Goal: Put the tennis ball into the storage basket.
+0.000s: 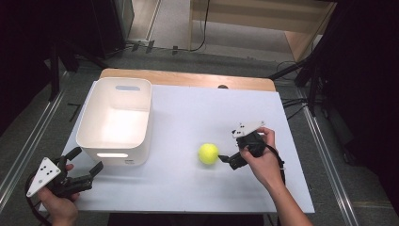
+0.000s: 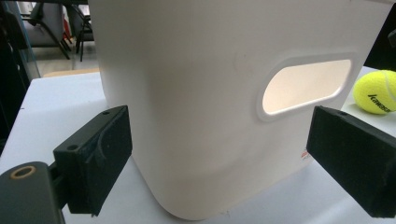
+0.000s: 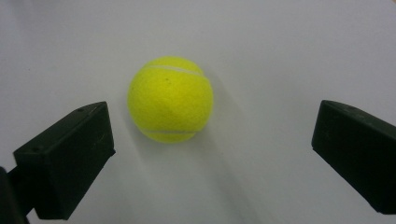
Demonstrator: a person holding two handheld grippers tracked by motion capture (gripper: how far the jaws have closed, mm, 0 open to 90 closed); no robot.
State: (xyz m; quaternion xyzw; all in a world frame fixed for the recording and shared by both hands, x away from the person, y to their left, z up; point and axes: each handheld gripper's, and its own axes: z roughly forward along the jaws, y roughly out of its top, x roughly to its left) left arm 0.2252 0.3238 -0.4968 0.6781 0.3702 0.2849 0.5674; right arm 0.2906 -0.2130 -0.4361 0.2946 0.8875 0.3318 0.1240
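Note:
A yellow tennis ball [image 1: 208, 153] lies on the white table top [image 1: 188, 117], right of a white plastic bin [image 1: 116, 121]. My right gripper [image 1: 227, 156] is open just to the ball's right, pointing at it. In the right gripper view the ball [image 3: 170, 99] sits a little ahead of the wide-spread jaws, nearer the left one. My left gripper [image 1: 87, 162] is open at the table's near left corner, aimed at the bin's near wall. In the left gripper view the bin [image 2: 224, 93] with its handle slot [image 2: 306, 85] stands just beyond the jaws, and the ball [image 2: 376, 92] shows at far right.
The table's wooden edge [image 1: 188, 77] runs along the far side. Beyond the table are dark stands, cables on a grey floor [image 1: 291, 101] and metal rails [image 1: 28, 141] at the left. Open table surface lies in front of the ball and the bin.

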